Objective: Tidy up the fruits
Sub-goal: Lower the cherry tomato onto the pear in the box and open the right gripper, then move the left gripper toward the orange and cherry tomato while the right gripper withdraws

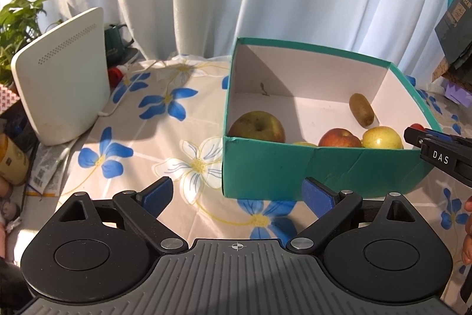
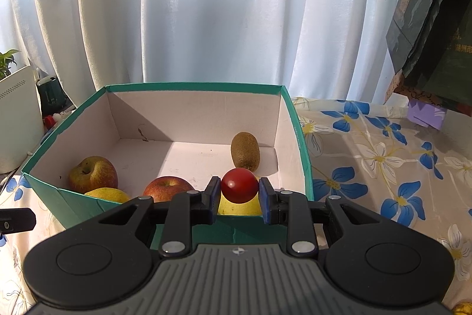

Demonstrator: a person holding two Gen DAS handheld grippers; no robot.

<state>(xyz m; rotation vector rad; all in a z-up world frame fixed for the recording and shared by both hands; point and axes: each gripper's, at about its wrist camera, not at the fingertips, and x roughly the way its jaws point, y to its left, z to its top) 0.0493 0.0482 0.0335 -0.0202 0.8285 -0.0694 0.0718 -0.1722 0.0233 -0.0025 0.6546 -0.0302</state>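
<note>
**Currently: right claw carrying small red fruit at near rim of box**

Table with floral tablecloth (image 1: 165, 138) first. White curtain behind it. White router-like unit (image 1: 63, 76) stands far left, well apart from the work.

Green box (image 2: 301, 138), open top, white inside, sits centre-right on the cloth. Contents, biggest down: greenish-red apple (image 2: 93, 174) near-left corner, red apple (image 2: 168, 187) at the near wall, yellow fruit (image 2: 107, 194) between those two, second yellow fruit (image 2: 239, 207) near-right, directly under the claw. Kiwi (image 2: 245, 151) lies far-right by the right wall, long axis running roughly near-to-far.

Right gripper (image 2: 239, 191): jaws clamped on small red fruit (image 2: 239, 185), round, looks like a cherry tomato. It hangs just at the box's near wall, right of centre; whether it is fully past the rim I can't tell.

Left gripper (image 1: 237, 194): jaws wide apart, nothing between them, low over the cloth just left of and nearer than the box's near-left corner.

Key relation: free floor space lies farther in and to the left of the held fruit, between red apple and kiwi. My read: the drop needs a short push farther in, else it lands on the yellow fruit and rolls. Right hand is the one in position; left is idle.
</note>
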